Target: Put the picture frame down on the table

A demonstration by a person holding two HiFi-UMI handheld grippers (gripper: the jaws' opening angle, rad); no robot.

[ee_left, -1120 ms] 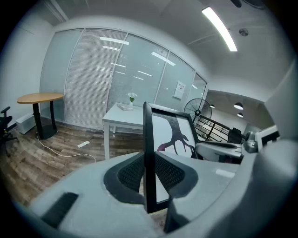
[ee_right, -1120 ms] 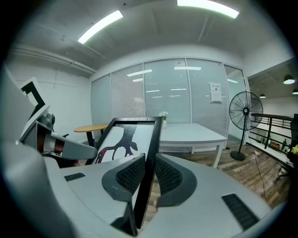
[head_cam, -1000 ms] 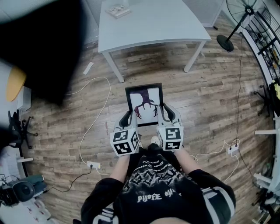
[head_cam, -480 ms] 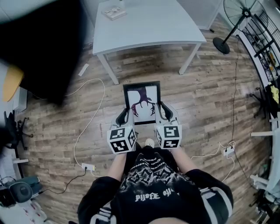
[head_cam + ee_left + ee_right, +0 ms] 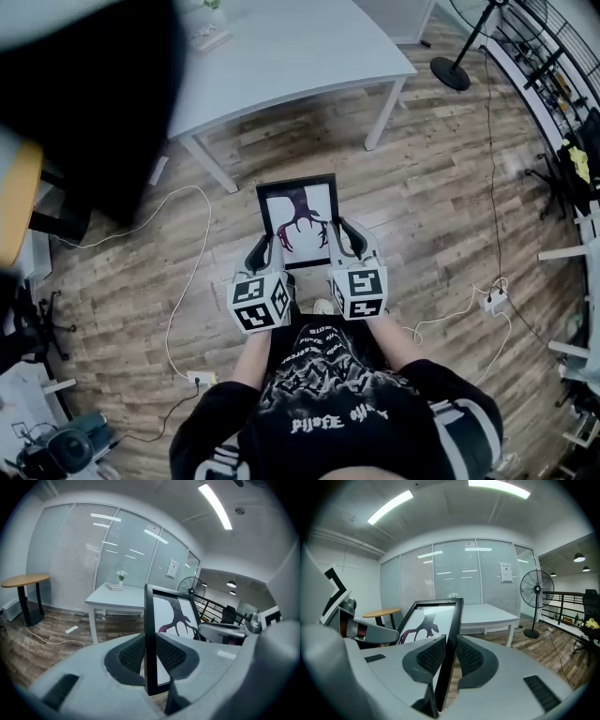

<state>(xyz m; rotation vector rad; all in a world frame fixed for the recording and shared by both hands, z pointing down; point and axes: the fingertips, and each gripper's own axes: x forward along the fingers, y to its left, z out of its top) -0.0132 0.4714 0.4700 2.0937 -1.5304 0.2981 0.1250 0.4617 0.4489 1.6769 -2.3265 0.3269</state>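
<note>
A black picture frame (image 5: pixel 298 221) with a dark antler-like print on white is held out in front of the person, above the wooden floor. My left gripper (image 5: pixel 262 249) is shut on the frame's left edge (image 5: pixel 150 639). My right gripper (image 5: pixel 343 240) is shut on its right edge (image 5: pixel 451 634). The white table (image 5: pixel 291 47) stands ahead, beyond the frame's far edge; it also shows behind the frame as the table (image 5: pixel 122 599) in the left gripper view and the table (image 5: pixel 487 613) in the right gripper view.
A small book-like item (image 5: pixel 208 37) with a little plant lies at the table's far left. A standing fan (image 5: pixel 453 66) is at the right, a round wooden side table (image 5: pixel 24 581) at the left. White cables (image 5: pixel 192 272) and power strips (image 5: pixel 495 300) cross the floor.
The person has stepped closer to the table, which has shifted left and nearer in view. The frame stays gripped by both grippers in the same pose.
</note>
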